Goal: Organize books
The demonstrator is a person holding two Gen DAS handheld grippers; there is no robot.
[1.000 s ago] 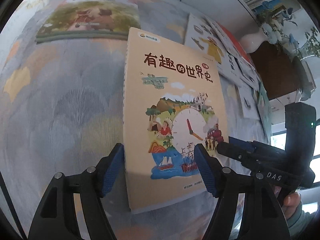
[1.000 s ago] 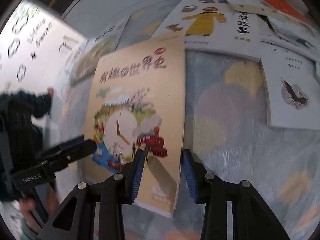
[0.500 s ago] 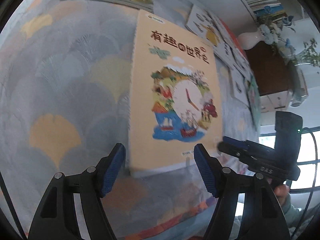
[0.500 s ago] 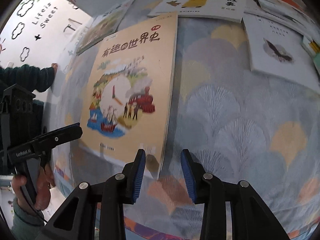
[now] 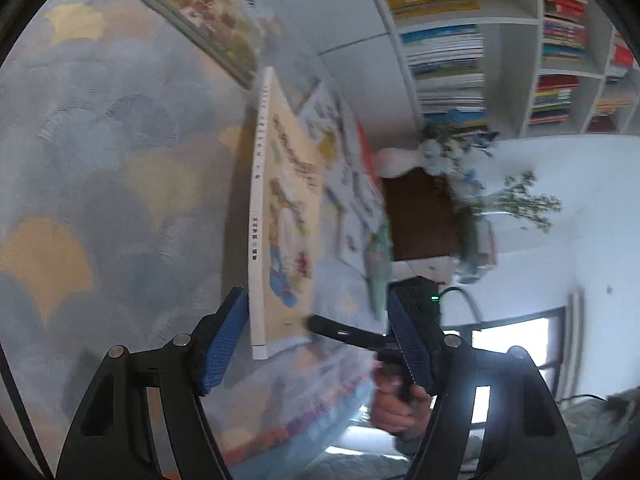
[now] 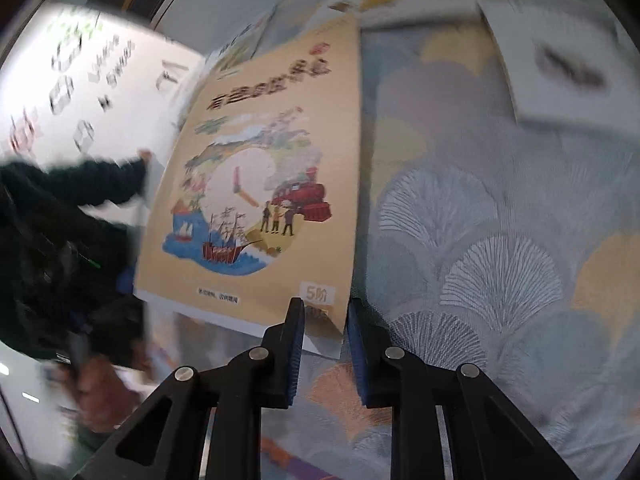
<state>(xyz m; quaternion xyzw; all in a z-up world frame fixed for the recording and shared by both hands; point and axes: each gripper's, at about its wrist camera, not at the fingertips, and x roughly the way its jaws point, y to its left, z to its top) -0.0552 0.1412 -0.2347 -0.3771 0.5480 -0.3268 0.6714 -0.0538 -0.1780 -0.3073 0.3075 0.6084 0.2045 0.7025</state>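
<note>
Book [image 6: 272, 184], tan cover with a clock, a red locomotive and sailing ships, tilted up on edge off the fan-patterned cloth [image 6: 500, 240]; seen from the left wrist view its white spine [image 5: 256, 240] faces the camera and the cover leans away to the right. Right gripper [image 6: 326, 320] has just been closing, its blue pads [image 6: 298, 344] now on either side of the cover's lower right corner by the "5" label; the corner sits between them and appears pinched, though blur keeps the contact from being certain. Left gripper [image 5: 316, 356] stands apart, jaws wide, the book's lower spine end just inside the left pad [image 5: 224, 344] without clear contact. Right hand [image 5: 396, 404] shows beyond the left gripper's right finger, wrapped on a black handle. Other books [image 5: 204, 24] lie flat farther off on the cloth, one with a green illustrated cover; several white-covered ones [image 5: 352, 184] overlap to the right of the lifted book. White bookshelf [image 5: 500, 40] packed with stacked volumes in the background, blue flowers [image 5: 452, 152] below it. Dark sleeve [image 6: 80, 184] at left in the right wrist view.
</note>
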